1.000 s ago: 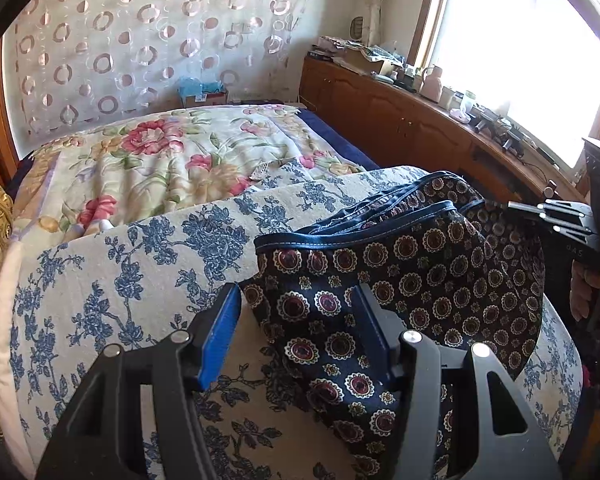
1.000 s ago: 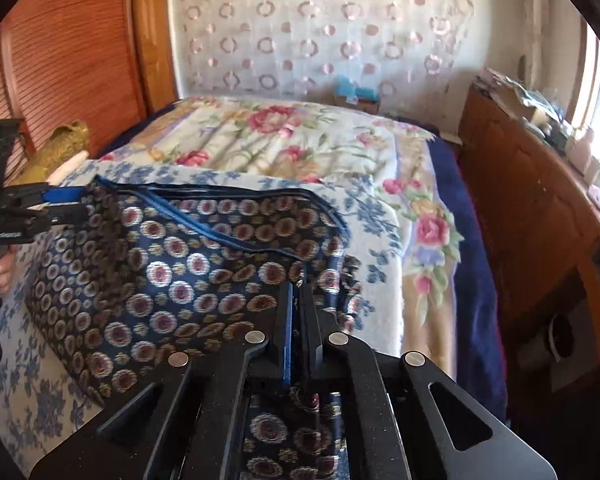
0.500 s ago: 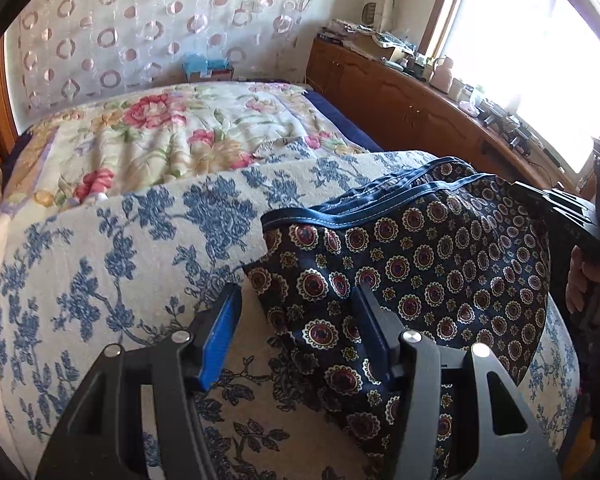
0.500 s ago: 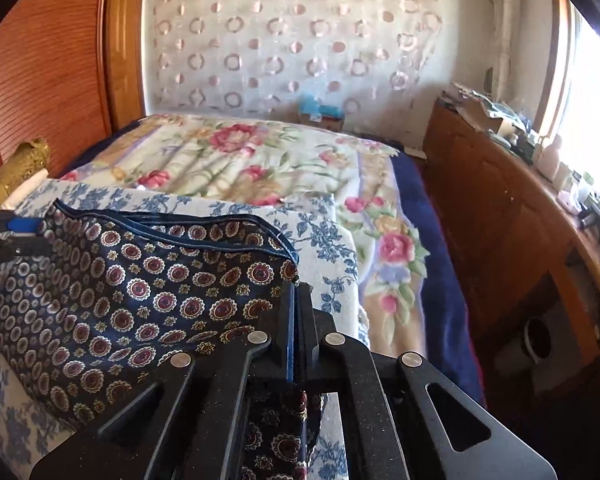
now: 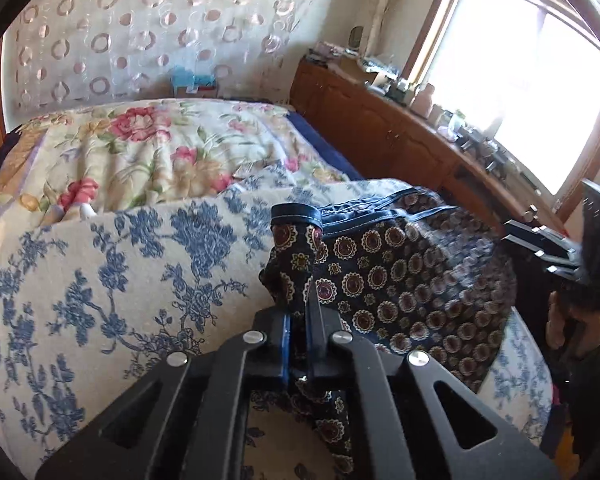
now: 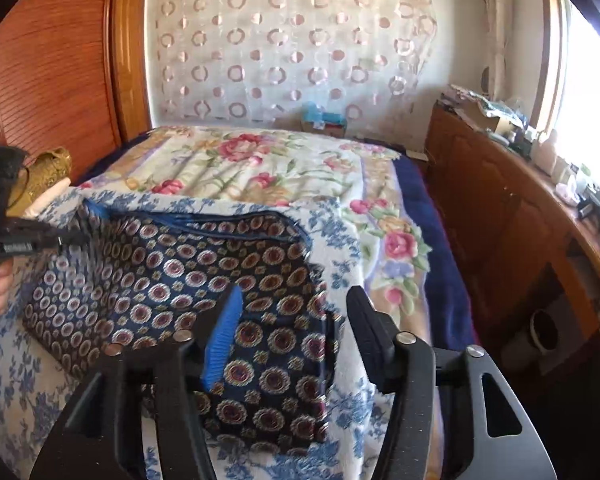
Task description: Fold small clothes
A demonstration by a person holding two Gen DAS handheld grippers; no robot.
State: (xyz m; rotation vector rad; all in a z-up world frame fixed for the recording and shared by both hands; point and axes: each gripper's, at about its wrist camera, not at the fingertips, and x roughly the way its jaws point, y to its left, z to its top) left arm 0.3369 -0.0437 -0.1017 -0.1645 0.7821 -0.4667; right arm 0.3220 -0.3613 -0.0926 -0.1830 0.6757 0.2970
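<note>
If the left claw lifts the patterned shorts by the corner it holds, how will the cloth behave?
The shorts will probably hang limp: the cloth already bunches and creases where the left claw pinches it. They look thin and light, so lifting should take little effort. The free side, lying loose between the open right claw, will likely drag across the blanket.

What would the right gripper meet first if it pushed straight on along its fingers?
Probably the dark navy medallion-print garment lying between its open fingers; the right gripper points down at it, with the blue-and-white floral blanket beneath.
</note>
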